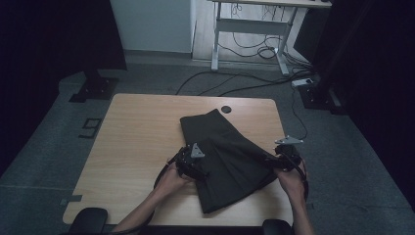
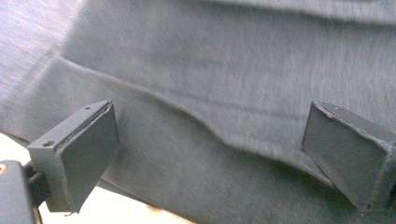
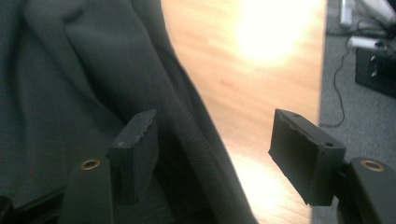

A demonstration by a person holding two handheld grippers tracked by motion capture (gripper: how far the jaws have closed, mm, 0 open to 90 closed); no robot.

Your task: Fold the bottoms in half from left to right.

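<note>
From the high view I have a dark folded garment (image 1: 225, 161) lying on the wooden table (image 1: 137, 142), stretched from about 12 o'clock near the table's middle down to 6 o'clock at my edge. My left gripper (image 1: 195, 169) sits at the cloth's 9 o'clock edge, and in its own view the jaws stand wide apart over the grey fabric (image 2: 210, 121), nothing pinched between them. My right gripper (image 1: 281, 159) is at the cloth's 3 o'clock edge; its jaws stand well apart, one pad over the garment's (image 3: 93, 79) hem, the other over bare table (image 3: 261, 70), gripping nothing. A small black round disc (image 1: 225, 109) lies at 12 o'clock, just beyond the cloth.
</note>
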